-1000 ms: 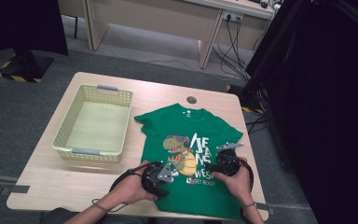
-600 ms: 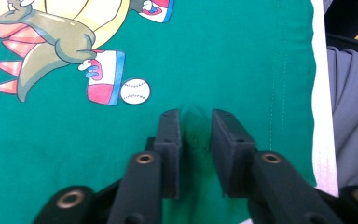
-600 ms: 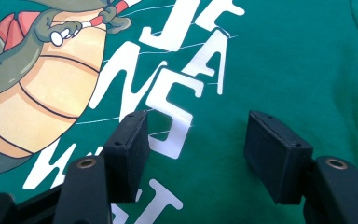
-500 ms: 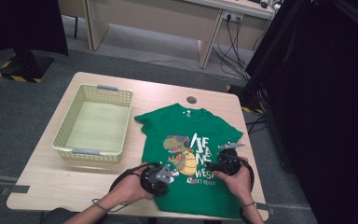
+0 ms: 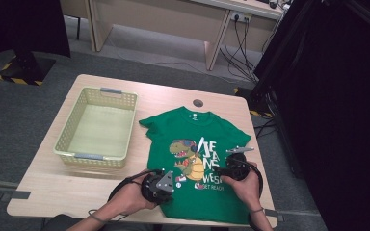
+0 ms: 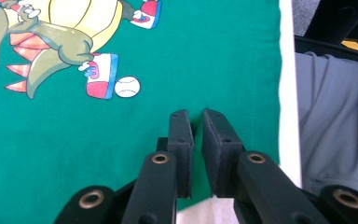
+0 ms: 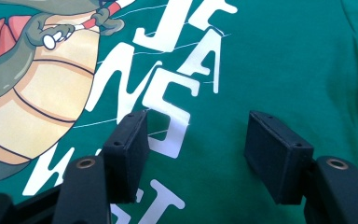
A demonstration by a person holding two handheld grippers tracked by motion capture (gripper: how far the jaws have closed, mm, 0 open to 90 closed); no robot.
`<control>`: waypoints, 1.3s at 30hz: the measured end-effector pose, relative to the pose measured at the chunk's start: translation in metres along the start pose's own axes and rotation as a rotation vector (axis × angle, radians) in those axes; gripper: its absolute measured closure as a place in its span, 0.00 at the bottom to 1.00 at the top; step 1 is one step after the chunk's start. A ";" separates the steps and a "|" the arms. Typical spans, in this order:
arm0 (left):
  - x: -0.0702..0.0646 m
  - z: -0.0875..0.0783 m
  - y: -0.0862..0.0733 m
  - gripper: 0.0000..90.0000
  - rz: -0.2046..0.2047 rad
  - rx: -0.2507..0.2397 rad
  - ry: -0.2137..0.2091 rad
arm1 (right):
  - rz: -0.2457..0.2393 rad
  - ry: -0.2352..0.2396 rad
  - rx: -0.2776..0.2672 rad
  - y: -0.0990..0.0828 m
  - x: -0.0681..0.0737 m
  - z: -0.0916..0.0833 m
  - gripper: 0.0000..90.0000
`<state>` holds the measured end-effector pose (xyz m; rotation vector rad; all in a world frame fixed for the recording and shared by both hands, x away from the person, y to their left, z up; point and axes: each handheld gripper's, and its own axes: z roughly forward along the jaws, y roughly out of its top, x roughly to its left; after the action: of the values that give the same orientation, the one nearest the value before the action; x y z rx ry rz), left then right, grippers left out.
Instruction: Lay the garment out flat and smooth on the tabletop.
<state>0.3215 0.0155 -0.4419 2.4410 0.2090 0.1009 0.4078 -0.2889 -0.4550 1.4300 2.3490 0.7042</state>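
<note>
Gripping the near part of the green T-shirt [image 5: 192,144] is the step I judge to be in hand: a first pinch ahead of a fold or a lift.

The left gripper [image 6: 196,122] sits close to the shirt's hem near the tabletop's [image 5: 53,192] near edge. Its fingers [image 6: 181,140] have just been closing and now stand almost pressed together, with a small ridge of green cloth caught between the tips. I count that as a pinch on the fabric, though a shallow one.

The right gripper [image 7: 200,135] rests over the white lettering [image 7: 168,93] toward the near right corner. Its fingers [image 7: 279,154] stand spread, pads down on the cloth with nothing gathered between them.

The shirt lies flat and face up on the right half of the tabletop, collar toward the far edge, hem at the near edge. The yellow basket [image 5: 72,144] stands just beside it on the left half, with nothing in it.

Next move, in my judgement: close the right fingers on a matching fold of cloth, so both sides rise evenly.

Materials: soft knit cotton, matte, with a stitched hem; the dinosaur print [image 6: 56,42] looks smooth and slightly stiffer. The basket is rigid perforated plastic with grey handles. The tabletop is pale wood laminate with rounded corners.
</note>
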 end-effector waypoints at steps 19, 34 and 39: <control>-0.012 -0.023 -0.023 0.83 -0.035 0.000 0.005 | 0.023 -0.022 0.006 0.000 -0.003 -0.001 0.44; 0.027 -0.030 -0.018 0.48 -0.149 -0.085 0.194 | -0.111 0.081 0.006 0.002 0.051 -0.014 0.45; 0.026 -0.028 -0.019 0.48 -0.157 -0.087 0.195 | -0.107 0.075 -0.022 0.004 0.048 0.000 0.43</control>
<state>0.3417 0.0515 -0.4321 2.3184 0.4718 0.2726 0.3884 -0.2454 -0.4528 1.2790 2.4452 0.7644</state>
